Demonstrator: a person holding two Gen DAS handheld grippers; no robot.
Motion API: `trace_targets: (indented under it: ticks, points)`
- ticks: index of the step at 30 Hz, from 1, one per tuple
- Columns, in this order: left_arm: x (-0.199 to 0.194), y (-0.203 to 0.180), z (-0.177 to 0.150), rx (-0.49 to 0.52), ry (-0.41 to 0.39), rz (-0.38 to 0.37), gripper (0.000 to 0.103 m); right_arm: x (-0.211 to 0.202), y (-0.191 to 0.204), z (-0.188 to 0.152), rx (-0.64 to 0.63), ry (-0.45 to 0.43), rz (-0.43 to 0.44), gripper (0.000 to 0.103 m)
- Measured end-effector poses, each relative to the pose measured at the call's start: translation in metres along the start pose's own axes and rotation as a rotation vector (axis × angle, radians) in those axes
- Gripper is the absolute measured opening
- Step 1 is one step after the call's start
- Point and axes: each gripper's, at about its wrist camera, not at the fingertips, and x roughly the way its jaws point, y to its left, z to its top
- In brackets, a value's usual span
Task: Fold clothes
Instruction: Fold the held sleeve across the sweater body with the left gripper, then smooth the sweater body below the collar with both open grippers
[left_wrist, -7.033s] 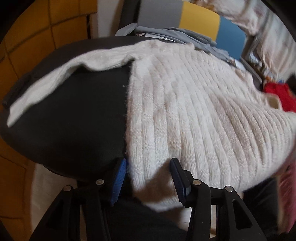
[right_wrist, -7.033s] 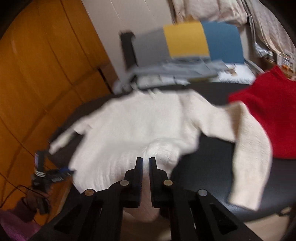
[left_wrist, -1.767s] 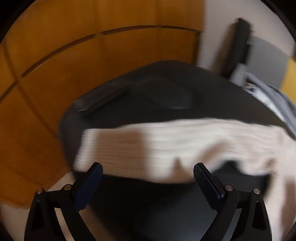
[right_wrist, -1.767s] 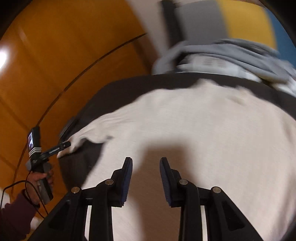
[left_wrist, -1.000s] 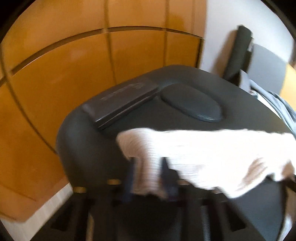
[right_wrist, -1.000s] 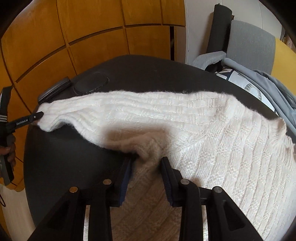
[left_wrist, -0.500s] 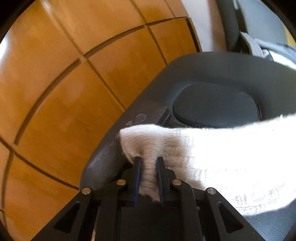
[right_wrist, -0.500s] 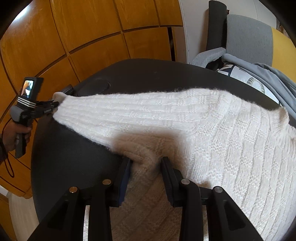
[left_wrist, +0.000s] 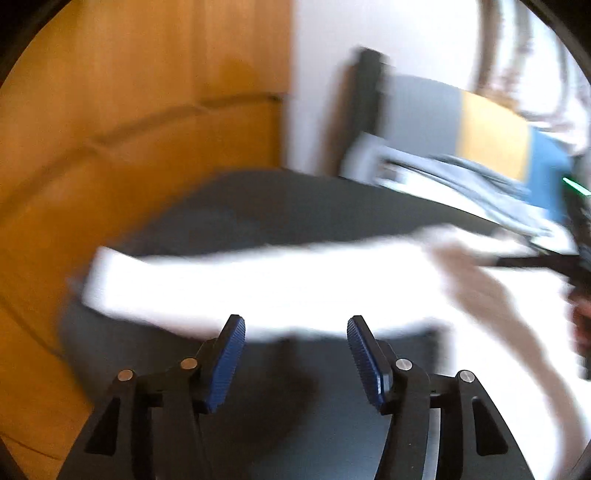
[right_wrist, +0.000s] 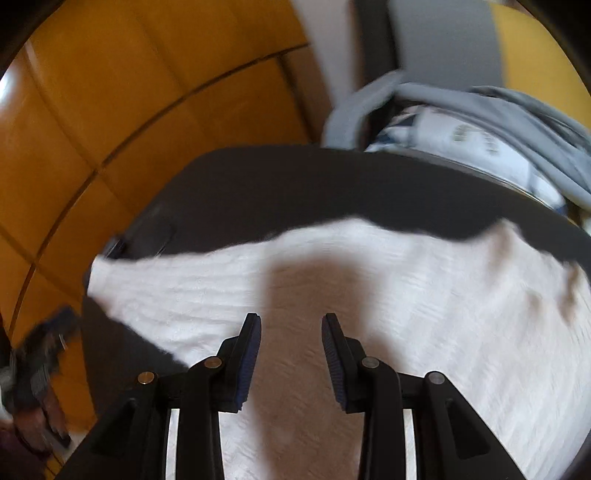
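A cream knit sweater (right_wrist: 388, 295) lies spread on a black round table (right_wrist: 295, 184). Its left sleeve (left_wrist: 258, 284) stretches flat toward the table's left edge; it also shows in the right wrist view (right_wrist: 166, 291). My left gripper (left_wrist: 295, 350) is open and empty, just short of the sleeve. My right gripper (right_wrist: 291, 350) is open and empty, above the sweater's body near the armpit. The right gripper also shows at the right edge of the left wrist view (left_wrist: 546, 262). Both views are blurred by motion.
Orange wood panelling (left_wrist: 129, 92) curves behind the table on the left. A chair (right_wrist: 443, 40) at the back holds grey clothes (right_wrist: 498, 110). A dark flat pad (right_wrist: 147, 236) lies near the sleeve's cuff. The left gripper and hand show at lower left (right_wrist: 37, 369).
My left gripper has let go of the sleeve cuff, opened and pulled back. The sleeve now lies flat on the table. My right gripper has opened wider and lifted off the sweater.
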Motion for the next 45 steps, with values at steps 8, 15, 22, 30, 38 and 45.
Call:
trace_targets:
  ticks: [8,15,22,30,38,45]
  points:
    - [-0.001,-0.071,-0.061,0.056,0.028,-0.153,0.058,0.045,0.046,-0.004,-0.265,0.148,-0.097,0.022]
    - [-0.01,-0.091,-0.098,0.152,-0.041,-0.083,0.064,0.065,0.039,0.002,-0.225,0.097,-0.161,0.019]
    - [0.01,-0.088,-0.046,0.028,0.061,-0.149,0.064,-0.013,0.004,-0.016,-0.116,-0.077,-0.128,0.032]
    - [0.051,-0.15,0.049,0.201,-0.013,-0.198,0.084,-0.118,-0.114,-0.037,0.035,-0.172,-0.318,0.034]
    - [0.165,-0.249,0.107,0.439,0.018,-0.139,0.093,-0.127,-0.213,-0.025,0.162,-0.082,-0.35,0.034]
    - [0.207,-0.282,0.096,0.589,-0.024,-0.055,0.097,-0.094,-0.204,-0.016,0.034,-0.001,-0.464,0.022]
